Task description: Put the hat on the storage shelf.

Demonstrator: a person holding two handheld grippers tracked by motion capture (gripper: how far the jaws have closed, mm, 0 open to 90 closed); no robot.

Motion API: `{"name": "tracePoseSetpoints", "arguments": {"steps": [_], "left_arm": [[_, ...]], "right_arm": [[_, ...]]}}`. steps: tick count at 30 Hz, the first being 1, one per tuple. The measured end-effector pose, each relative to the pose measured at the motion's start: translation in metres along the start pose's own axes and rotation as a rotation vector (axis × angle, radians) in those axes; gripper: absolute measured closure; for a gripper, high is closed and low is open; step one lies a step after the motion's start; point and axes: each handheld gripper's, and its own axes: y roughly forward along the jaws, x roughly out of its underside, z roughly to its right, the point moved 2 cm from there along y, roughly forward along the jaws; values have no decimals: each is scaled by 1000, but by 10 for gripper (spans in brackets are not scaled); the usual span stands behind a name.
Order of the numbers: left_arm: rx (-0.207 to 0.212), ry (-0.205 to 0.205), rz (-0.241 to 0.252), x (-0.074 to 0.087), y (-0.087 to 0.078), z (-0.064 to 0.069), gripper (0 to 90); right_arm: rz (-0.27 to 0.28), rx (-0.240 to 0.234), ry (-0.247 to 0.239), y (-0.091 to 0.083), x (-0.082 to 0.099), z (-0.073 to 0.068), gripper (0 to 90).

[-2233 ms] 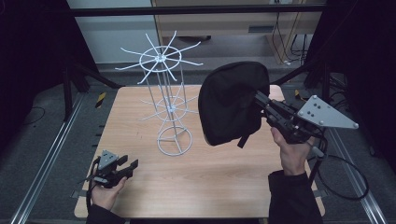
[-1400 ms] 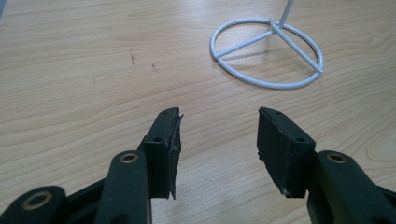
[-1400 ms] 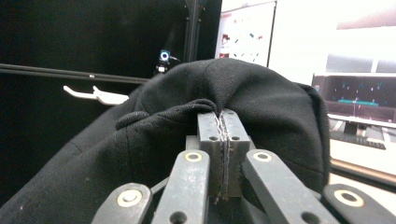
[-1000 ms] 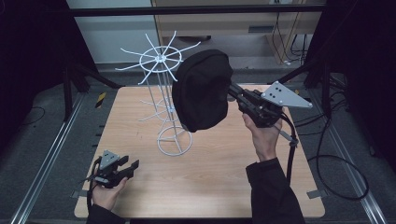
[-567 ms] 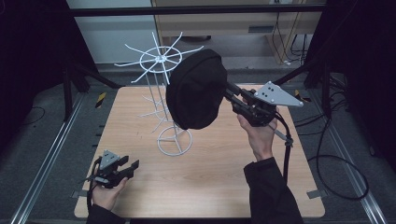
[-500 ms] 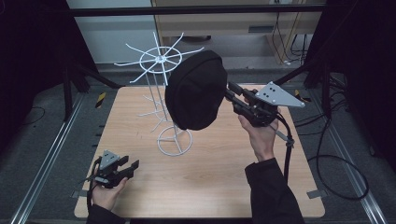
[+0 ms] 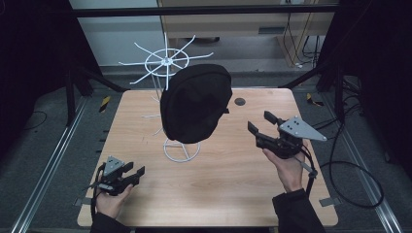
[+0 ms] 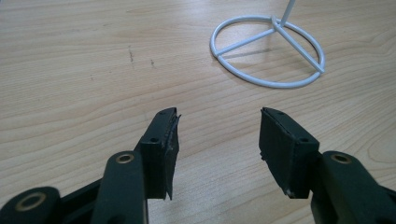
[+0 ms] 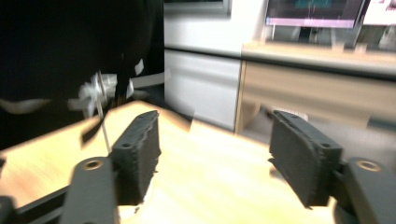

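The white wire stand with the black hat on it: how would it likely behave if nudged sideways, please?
The white wire stand looks thin and light, so it would probably slide or wobble easily. With the black hat hung high over a small ring base, it seems top-heavy and apt to tip.

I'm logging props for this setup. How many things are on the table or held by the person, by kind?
Black hat: 1
White wire rack: 1
Handheld grippers: 2, left, right
Total: 4
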Motion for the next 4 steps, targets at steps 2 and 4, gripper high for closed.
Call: {"name": "tracePoseSetpoints", "arguments": {"steps": [2,4], "left_arm": [[-2,2,2,0,0,0,456],[0,2,3,0,1,-1,439]], "right_arm": [[-37,6,10,-1,14,2,295],[-90,19,13,-3,34,7,274]]}}
